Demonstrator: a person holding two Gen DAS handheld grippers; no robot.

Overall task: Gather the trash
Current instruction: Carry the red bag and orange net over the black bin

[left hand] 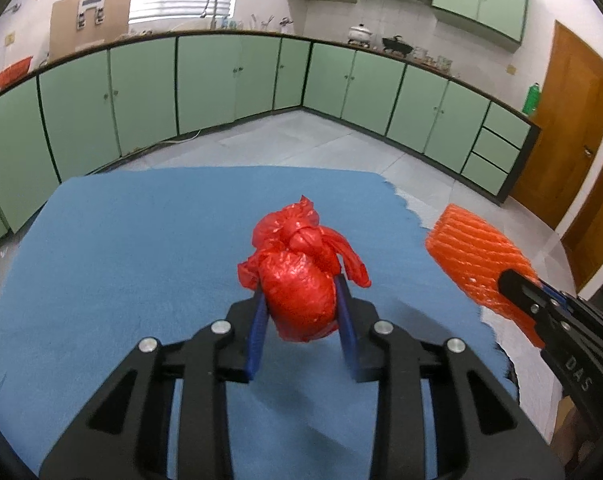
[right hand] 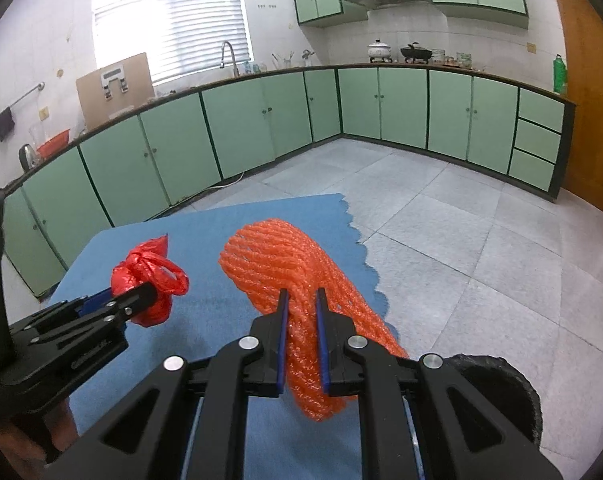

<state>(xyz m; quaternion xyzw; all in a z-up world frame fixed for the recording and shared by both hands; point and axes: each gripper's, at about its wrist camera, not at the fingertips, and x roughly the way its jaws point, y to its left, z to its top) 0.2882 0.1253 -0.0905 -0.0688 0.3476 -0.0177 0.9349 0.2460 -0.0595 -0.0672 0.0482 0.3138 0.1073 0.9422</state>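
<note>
My left gripper (left hand: 301, 286) is shut on a knotted red plastic bag (left hand: 301, 280) and holds it above the blue cloth (left hand: 141, 260). My right gripper (right hand: 302, 300) is shut on an orange foam net sleeve (right hand: 285, 268) and holds it above the cloth's right edge. In the left wrist view the sleeve (left hand: 473, 252) and the right gripper (left hand: 517, 284) show at the right. In the right wrist view the bag (right hand: 149, 276) and the left gripper (right hand: 133, 300) show at the left.
The blue cloth (right hand: 221, 224) covers a table with a scalloped right edge. A black round rim (right hand: 501, 384) sits below the table's right side. Green kitchen cabinets (right hand: 261, 120) line the far walls across a grey tiled floor (right hand: 461, 220). A wooden door (left hand: 573, 120) stands at the right.
</note>
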